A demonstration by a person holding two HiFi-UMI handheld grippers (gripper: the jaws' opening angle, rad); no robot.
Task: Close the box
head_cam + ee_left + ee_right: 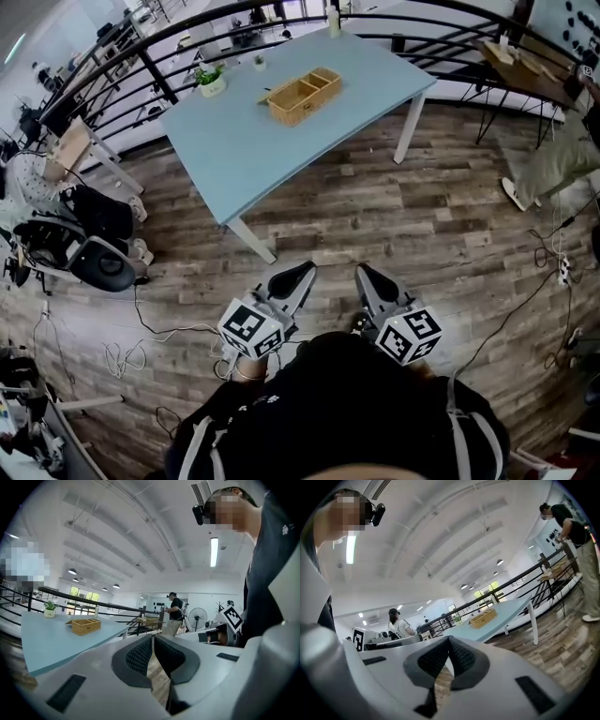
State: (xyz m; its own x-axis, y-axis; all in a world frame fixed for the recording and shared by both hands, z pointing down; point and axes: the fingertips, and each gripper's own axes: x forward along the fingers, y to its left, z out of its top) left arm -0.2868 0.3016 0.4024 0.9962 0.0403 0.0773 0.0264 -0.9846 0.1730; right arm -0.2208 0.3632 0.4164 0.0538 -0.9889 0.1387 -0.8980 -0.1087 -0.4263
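Note:
The box [302,96] is a woven wicker one with its top open, on the far part of a light blue table [244,150]. It also shows small in the left gripper view [86,626] and the right gripper view [483,618]. My left gripper [307,270] and right gripper [362,271] are held low, close to my body, over the wooden floor, well short of the table. Both are shut with nothing between the pads. In their own views the left gripper [153,640] and right gripper [449,640] point towards the table.
A small potted plant [211,82] and a bottle [334,21] stand on the table's far side. A black railing [131,70] runs behind it. An office chair [94,248] and loose cables [127,356] are at the left. A person [562,150] stands at the right.

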